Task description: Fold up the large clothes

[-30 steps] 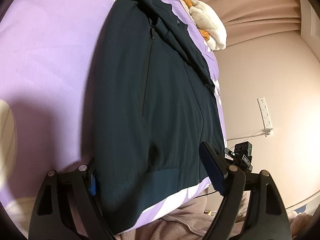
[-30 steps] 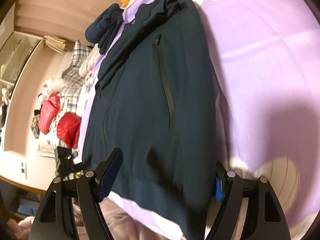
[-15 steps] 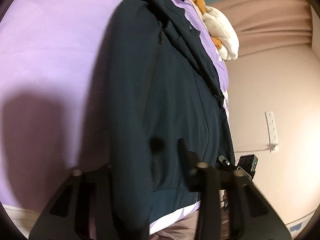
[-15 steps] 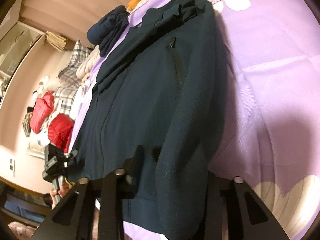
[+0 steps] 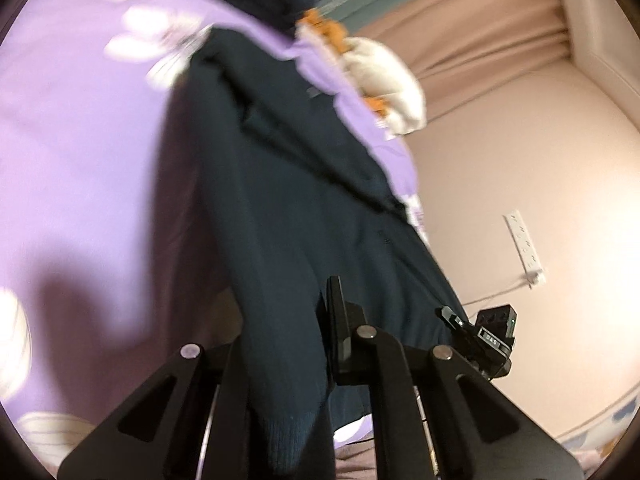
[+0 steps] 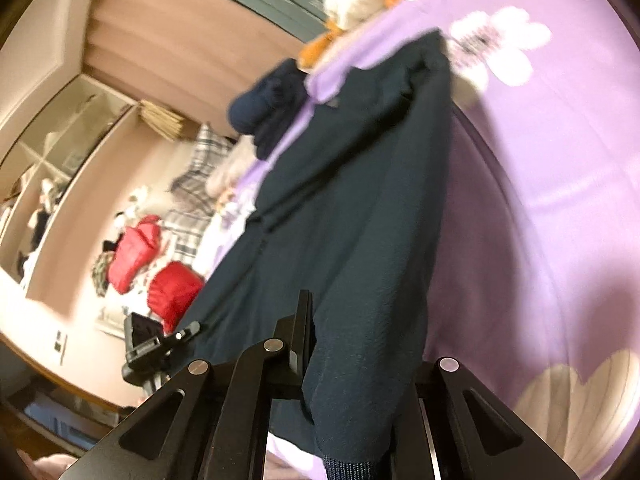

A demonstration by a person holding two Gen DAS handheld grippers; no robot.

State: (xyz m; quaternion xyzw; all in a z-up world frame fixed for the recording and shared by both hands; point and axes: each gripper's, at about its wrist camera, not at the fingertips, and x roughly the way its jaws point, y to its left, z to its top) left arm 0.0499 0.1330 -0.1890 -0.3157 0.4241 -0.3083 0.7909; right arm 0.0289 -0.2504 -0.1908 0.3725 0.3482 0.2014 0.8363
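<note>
Left wrist, jaws pinching jacket hem, tilted downward

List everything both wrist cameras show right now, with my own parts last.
jacket: one, dark navy, on the bed, its near hem corners lifted
bedcover: one, lilac with white flowers, under the jacket
plush toy: one, cream and orange, at the far end of the bed
navy bundle: one, beside the plush toy
red bags: two, on the floor by the wall
plaid fabric: one, grey-white, beside the bed
power strip: one, white, on the wall
curtain: beige, far wall
left gripper: black, jaws shut on the jacket
right gripper: black, jaws shut on the jacket
</note>
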